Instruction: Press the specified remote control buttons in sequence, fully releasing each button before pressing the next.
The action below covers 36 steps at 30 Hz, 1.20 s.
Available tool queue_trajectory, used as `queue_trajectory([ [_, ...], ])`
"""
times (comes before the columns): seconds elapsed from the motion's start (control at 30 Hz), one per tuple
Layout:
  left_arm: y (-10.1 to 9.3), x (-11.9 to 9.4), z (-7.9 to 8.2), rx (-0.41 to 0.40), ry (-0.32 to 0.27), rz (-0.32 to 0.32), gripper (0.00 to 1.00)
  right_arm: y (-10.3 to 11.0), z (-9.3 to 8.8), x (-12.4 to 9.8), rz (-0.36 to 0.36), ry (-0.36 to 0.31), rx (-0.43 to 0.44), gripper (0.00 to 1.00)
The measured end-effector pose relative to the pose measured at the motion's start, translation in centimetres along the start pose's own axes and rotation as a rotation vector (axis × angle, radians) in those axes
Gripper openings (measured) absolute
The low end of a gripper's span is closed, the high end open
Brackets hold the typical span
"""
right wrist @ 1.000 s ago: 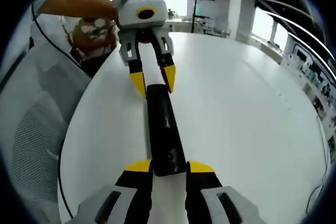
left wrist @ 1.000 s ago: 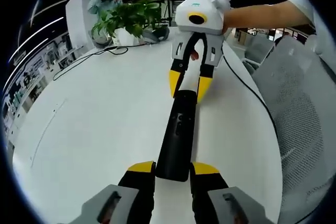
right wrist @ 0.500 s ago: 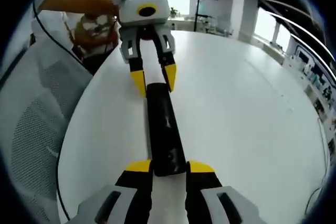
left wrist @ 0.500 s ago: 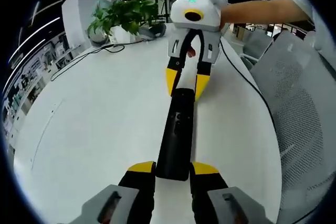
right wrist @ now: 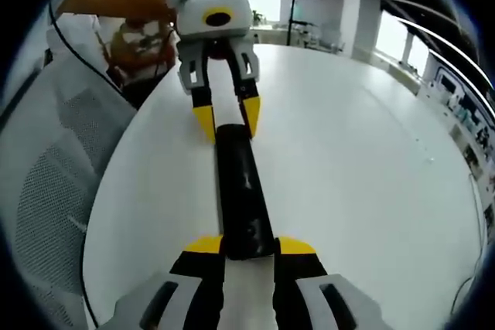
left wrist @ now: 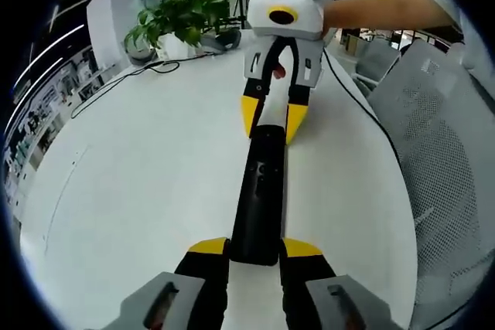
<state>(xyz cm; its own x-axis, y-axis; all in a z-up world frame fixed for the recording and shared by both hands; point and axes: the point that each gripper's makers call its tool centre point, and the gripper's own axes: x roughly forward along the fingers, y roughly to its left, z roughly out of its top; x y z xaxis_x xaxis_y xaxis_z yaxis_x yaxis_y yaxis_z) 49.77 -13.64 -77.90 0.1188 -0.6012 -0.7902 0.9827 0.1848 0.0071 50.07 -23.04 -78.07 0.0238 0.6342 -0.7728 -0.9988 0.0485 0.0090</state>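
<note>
A long black remote control (left wrist: pixel 259 191) lies lengthwise on the white table (left wrist: pixel 139 160), with small buttons on its top face. My left gripper (left wrist: pixel 255 246) is shut on its near end, yellow tips on either side. My right gripper (left wrist: pixel 272 121) comes in from the far side, held by a person's hand, and its yellow tips clamp the far end. In the right gripper view the same remote control (right wrist: pixel 240 191) runs away from my right gripper (right wrist: pixel 249 245), which grips its near end. My left gripper (right wrist: pixel 228 120) holds the opposite end there.
A potted plant (left wrist: pixel 174 25) and a black cable (left wrist: pixel 131 79) sit at the table's far side. A grey mesh chair (left wrist: pixel 445 160) stands beside the table edge, also the chair (right wrist: pixel 46 191). A person's forearm (left wrist: pixel 387 9) reaches over the table.
The left gripper view has shifted slightly, so the right gripper and the plant sit a little higher and further left. Both grips on the remote are unchanged.
</note>
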Motion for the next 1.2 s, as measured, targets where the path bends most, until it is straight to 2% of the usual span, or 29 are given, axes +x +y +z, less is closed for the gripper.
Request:
queue_trajectory([
  [0.67, 0.03, 0.2, 0.05, 0.015, 0.094, -0.009, 0.24, 0.03, -0.05, 0.0, -0.008, 0.014, -0.012, 0.21],
  [1.2, -0.02, 0.11, -0.06, 0.023, 0.102, -0.011, 0.22, 0.1, -0.07, -0.09, -0.014, 0.018, -0.018, 0.21],
])
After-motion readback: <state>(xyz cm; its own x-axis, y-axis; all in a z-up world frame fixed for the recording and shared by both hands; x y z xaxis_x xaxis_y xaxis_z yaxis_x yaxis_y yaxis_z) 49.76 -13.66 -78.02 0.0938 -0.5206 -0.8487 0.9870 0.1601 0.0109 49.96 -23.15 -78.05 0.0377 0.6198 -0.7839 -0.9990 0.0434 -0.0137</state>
